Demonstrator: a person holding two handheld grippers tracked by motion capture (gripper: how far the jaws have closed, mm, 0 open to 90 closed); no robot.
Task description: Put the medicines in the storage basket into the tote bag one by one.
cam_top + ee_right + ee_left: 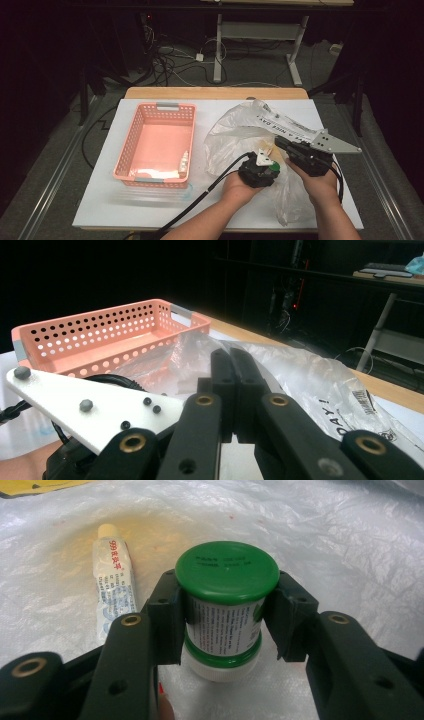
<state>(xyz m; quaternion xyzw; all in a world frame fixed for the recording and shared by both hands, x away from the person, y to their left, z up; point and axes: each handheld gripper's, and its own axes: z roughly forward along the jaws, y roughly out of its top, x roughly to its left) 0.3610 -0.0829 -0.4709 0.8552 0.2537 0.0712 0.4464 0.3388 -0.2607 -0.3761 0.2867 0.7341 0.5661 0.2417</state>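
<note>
Between the jaws of the left gripper [226,617] stands a small green-lidded jar [226,605], inside the clear plastic bag [240,135] at the near right of the counter [95,200]. Its long axis runs upright, green cap towards the camera and white base below, and the pads press its labelled sides from left and right, so this gripper is clamped on it. The coming move seems to turn on one relation: the pink basket [131,145] lies to the left of the bag, well apart, so the jar would have to come up out of the bag's mouth and travel left, and the left hand [235,189] is the nearer one. The right gripper [234,390] has its jaws pressed together, apparently pinching the bag's film to hold it, though the film between the pads is hard to make out. The left gripper view shows a white ointment tube [112,582] lying on the film just left of the jar, long axis running near to far. The high view alone shows a small item resting in the basket's near right corner
</note>
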